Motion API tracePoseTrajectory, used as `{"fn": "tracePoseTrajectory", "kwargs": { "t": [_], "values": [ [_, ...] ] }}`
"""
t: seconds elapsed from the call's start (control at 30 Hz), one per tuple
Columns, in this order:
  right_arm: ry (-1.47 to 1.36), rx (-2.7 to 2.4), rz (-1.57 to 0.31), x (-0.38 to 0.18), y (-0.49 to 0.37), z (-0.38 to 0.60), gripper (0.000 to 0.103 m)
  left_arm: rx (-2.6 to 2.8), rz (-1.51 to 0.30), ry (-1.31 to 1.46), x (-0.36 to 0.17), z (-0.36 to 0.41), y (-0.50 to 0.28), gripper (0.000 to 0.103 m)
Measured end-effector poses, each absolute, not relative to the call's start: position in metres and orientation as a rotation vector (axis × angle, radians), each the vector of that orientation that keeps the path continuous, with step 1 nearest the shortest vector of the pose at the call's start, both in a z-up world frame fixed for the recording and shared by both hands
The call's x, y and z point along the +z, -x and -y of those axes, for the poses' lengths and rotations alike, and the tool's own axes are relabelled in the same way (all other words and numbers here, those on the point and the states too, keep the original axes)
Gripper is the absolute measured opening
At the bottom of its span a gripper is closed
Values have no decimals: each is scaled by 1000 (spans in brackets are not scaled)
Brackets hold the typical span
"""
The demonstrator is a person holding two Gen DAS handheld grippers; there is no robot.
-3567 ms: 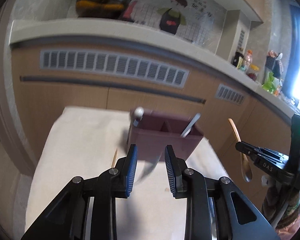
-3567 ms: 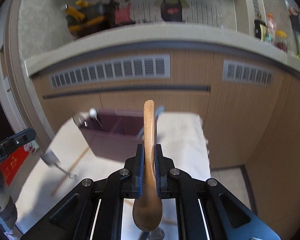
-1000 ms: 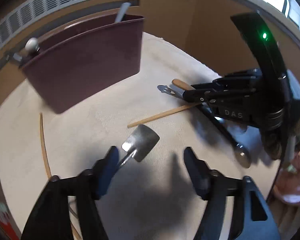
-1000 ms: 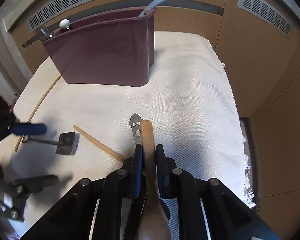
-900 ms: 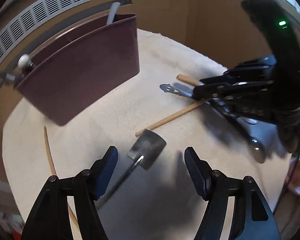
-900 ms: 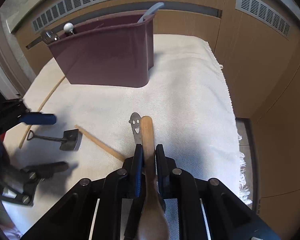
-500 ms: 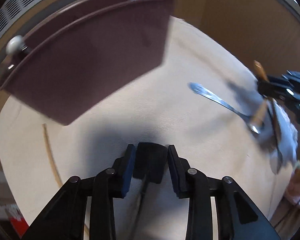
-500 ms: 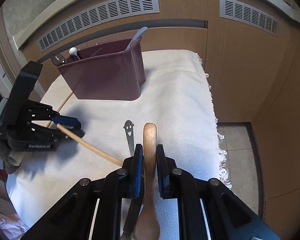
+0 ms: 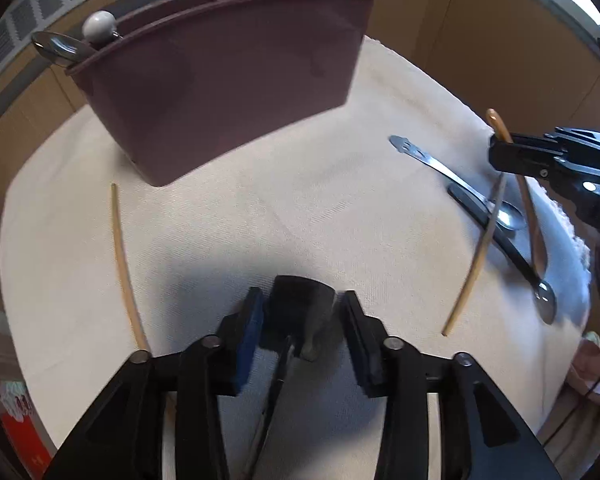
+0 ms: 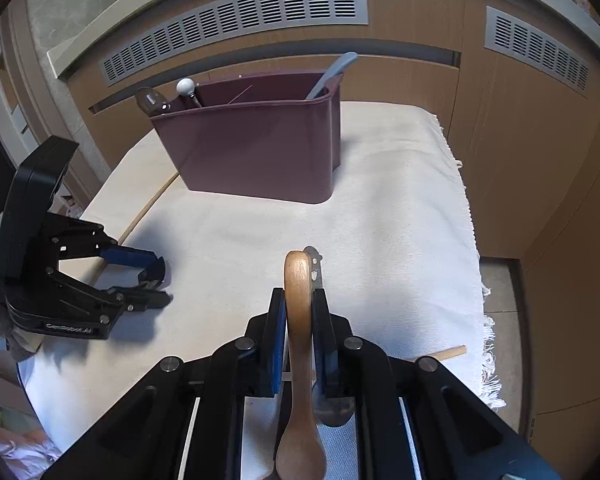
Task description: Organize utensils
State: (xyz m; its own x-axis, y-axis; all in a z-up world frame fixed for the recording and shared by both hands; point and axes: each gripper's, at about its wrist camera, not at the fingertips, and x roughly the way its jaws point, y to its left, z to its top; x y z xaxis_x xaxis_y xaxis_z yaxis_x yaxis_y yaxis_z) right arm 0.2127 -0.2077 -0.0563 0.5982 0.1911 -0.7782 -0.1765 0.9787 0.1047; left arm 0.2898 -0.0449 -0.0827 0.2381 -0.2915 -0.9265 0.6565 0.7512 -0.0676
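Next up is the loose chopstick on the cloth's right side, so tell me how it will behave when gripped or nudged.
The chopstick looks thin, straight and wooden, so probably stiff and very light. It lies flat on the cloth, leaving little height to pinch; pads may slide off. Its upper end seems to cross the metal spoon, so a nudge could pivot or roll it.

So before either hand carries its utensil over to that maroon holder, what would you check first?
1. Right jaws clamped on the wooden spoon: ok.
2. Small dark metal spatula between the left jaws: ok.
3. Left jaws pressing on it: not ok; they have just been opening, with a gap on one side.
4. Maroon plastic utensil holder upright on the cream cloth: ok.
5. Free compartment inside: cannot tell.
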Motion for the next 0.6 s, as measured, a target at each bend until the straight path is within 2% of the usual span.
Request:
{"fn": "tracePoseTrajectory", "kwargs": {
  "t": [0.03, 0.17, 0.23, 0.3, 0.43, 0.6],
  "values": [
    [-14, 213, -905, -56, -212, 207, 11, -689, -1177, -373, -82, 44, -289, 52],
    [-30, 206, -902, -53, -204, 214, 11, -648, -1168, -437, -81, 51, -279, 51],
    [-47, 197, -891, -50, -200, 220, 11, -633, -1160, -409, -84, 61, -283, 37],
    [-47, 191, -874, -45, -196, 223, 11, -613, -1153, -310, -82, 49, -284, 34],
    [-46, 181, -835, -34, -188, 226, 11, -526, -1029, -162, -71, 26, -271, 34],
    [-49, 187, -794, -21, -186, 222, 11, -437, -843, -1, -27, 3, -235, 34]
  ]
}}
